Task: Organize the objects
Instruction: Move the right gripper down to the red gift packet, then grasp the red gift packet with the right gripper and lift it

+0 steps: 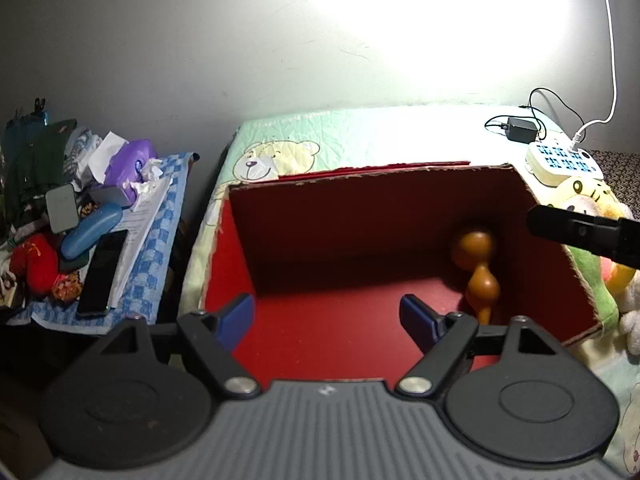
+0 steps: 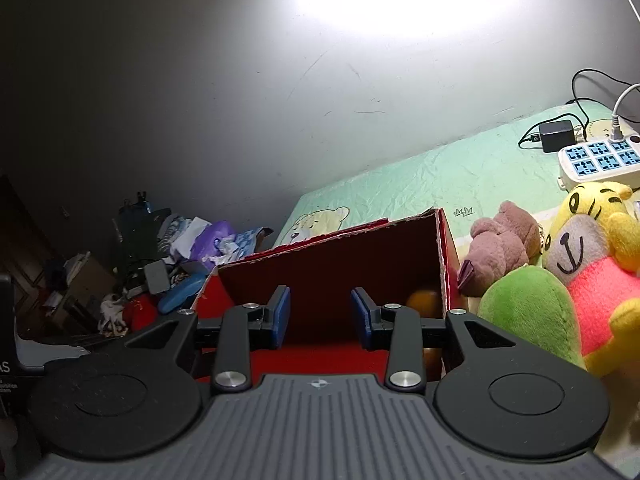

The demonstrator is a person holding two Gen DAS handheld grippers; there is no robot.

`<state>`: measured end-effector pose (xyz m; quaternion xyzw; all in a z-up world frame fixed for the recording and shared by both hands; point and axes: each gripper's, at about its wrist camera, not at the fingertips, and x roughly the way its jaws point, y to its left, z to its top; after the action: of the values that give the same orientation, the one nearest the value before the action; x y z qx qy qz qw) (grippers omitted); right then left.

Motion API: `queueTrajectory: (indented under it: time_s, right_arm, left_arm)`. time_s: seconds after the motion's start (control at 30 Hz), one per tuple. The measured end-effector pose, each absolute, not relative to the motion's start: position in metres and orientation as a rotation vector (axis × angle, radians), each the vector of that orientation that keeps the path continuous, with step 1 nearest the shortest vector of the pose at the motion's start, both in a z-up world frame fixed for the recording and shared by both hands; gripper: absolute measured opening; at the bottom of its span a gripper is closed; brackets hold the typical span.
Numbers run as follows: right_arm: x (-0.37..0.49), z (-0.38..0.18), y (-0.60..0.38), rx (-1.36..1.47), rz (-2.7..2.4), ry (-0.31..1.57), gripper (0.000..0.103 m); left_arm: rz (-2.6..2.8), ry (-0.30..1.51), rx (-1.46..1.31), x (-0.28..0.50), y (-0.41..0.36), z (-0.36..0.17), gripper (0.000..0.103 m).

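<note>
Both grippers were seen hanging over the red box (image 1: 360, 240) on the bed (image 1: 400, 136), nothing in either one. Left gripper (image 1: 327, 314) jaws were spread wide over the box floor; right gripper (image 2: 320, 316) jaws were parted to a middling gap, aimed at the near edge of the box.

One thing was already stowed: an orange gourd (image 1: 478, 268), lying in the box's right-hand corner against the wall. What was left to sort, judging by the look of it, were the plush toys piled just outside the right wall of the box: a green plush (image 2: 528, 312) touching the box side, a brown plush (image 2: 504, 244) behind it, and a yellow bear (image 2: 592, 248) further right.

So the step in hand was probably a pickup with the right gripper, the green plush being nearest. Tips, for what it's worth:
- jaws should be opened wider first, since plush is bulky and squashes
- a limb or a fold of fabric should be pinched deep, not skimmed
- the toy should be lifted clear of the cardboard rim so the box isn't dragged
- the power strip (image 2: 600, 160) and its cables should be avoided on the swing.
</note>
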<state>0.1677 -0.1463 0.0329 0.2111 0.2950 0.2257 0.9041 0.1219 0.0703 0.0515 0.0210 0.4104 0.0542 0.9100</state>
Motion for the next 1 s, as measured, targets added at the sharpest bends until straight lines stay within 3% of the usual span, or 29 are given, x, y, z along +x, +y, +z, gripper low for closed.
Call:
queueTrajectory:
  time_s: [0.3, 0.6, 0.73, 1.0]
  right_arm:
    - [0.128, 0.014, -0.184, 0.486, 0.627, 0.651, 0.037]
    - [0.113, -0.043, -0.186, 0.506, 0.673, 0.897, 0.039]
    - [0.117, -0.062, -0.18, 0.541, 0.68, 0.996, 0.049]
    - [0.128, -0.093, -0.169, 0.622, 0.685, 1.114, 0.051]
  left_arm:
    - [0.006, 0.9, -0.062, 0.069, 0.045, 0.044, 0.079]
    - [-0.05, 1.068, -0.021, 0.043, 0.001, -0.003, 0.084]
    - [-0.061, 1.109, -0.046, 0.045, -0.007, -0.021, 0.089]
    - [-0.104, 1.145, -0.141, 0.055, -0.012, -0.042, 0.086]
